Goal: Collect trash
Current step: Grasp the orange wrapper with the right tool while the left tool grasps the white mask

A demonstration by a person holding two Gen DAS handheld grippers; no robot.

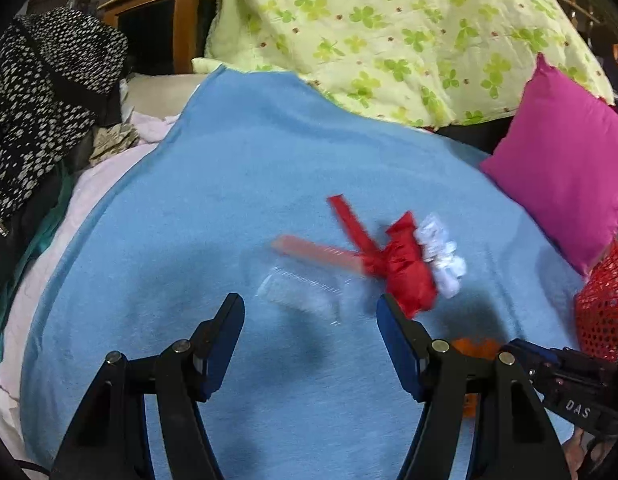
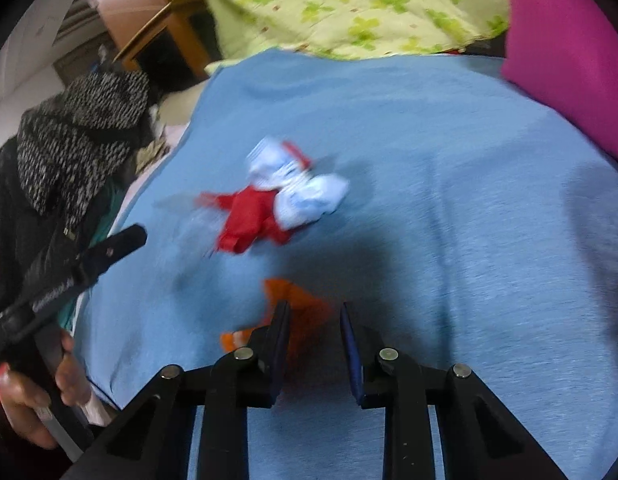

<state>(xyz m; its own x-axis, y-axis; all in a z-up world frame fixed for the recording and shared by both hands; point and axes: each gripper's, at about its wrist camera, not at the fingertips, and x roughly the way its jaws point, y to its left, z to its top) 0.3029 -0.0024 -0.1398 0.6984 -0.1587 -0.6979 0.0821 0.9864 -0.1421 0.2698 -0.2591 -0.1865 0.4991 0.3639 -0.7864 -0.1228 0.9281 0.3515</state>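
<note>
At the lower middle of the right wrist view, the right gripper (image 2: 314,312) is clenched on an orange scrap (image 2: 299,308) on the blue blanket (image 2: 449,200). The left gripper (image 1: 311,308) stands released, a clear wrapper (image 1: 305,290) just beyond its fingers (image 1: 229,320), red trash (image 1: 405,264) beside it.

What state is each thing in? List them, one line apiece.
Left gripper: open, empty.
Right gripper: shut on orange scrap.
Red wrapper: crumpled, lying on blue blanket.
White paper: crumpled, against the red wrapper.
Clear plastic: flat on the blanket.
</note>
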